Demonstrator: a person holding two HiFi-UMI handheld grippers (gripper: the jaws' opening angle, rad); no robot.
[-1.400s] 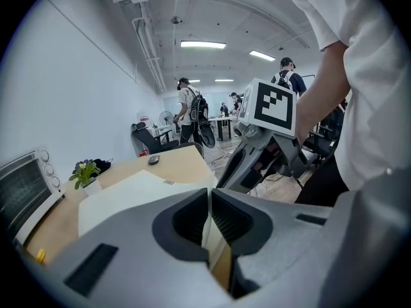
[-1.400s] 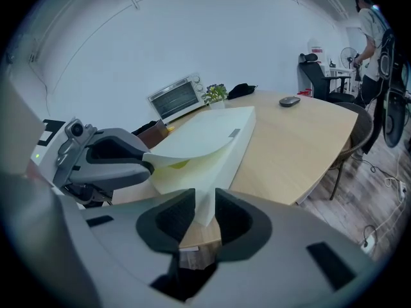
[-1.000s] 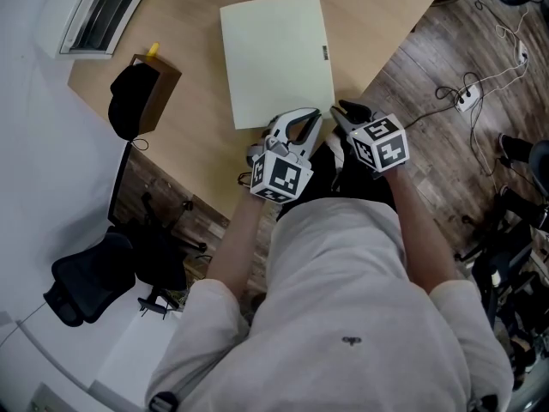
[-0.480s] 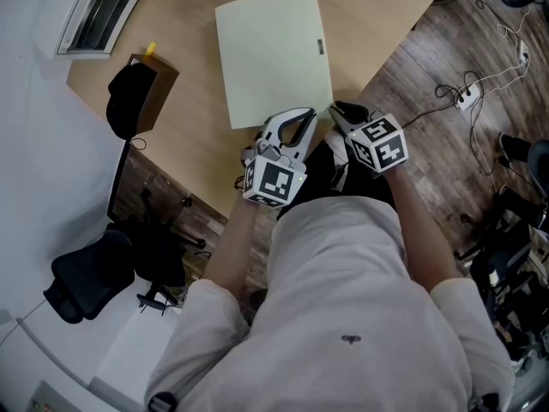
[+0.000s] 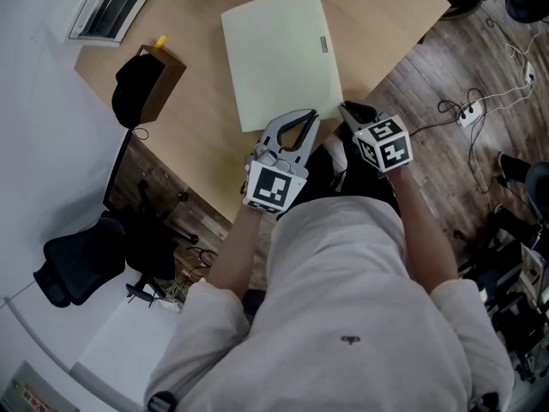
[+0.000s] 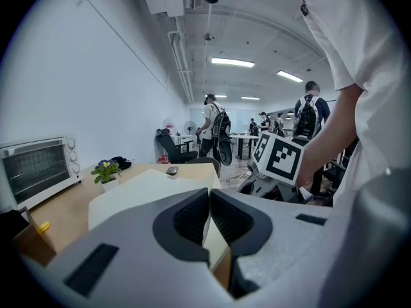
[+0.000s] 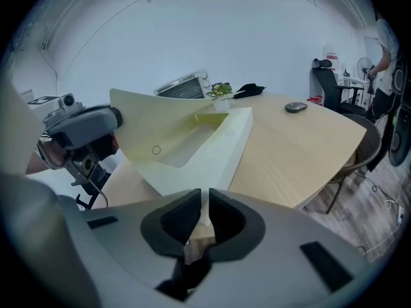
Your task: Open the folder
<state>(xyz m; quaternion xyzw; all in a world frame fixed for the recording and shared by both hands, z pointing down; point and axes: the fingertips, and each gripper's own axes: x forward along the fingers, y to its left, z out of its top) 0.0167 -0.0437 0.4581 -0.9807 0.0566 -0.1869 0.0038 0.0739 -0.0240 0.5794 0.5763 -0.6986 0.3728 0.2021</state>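
A pale yellow-green folder (image 5: 279, 54) lies on the wooden table (image 5: 197, 127). My left gripper (image 5: 304, 117) is at its near edge, shut on the cover's corner, with the thin sheet pinched between its jaws (image 6: 209, 220). In the right gripper view the cover (image 7: 160, 124) stands raised at the left, above the lower part (image 7: 212, 153). My right gripper (image 5: 347, 108) is at the near right corner. Its jaws are closing (image 7: 202, 213), and the lower part's corner sits in the narrow gap between them.
A brown box (image 5: 163, 80) with a black cap (image 5: 133, 97) on it sits near the table's left edge. A potted plant (image 6: 106, 172), a toaster oven (image 6: 35, 169) and a mouse (image 7: 295, 107) are at the far side. Office chairs and people are beyond the table.
My left gripper has risen a little with the folder's cover in it, and its marker cube has tipped. The right gripper has stayed at the near right corner.
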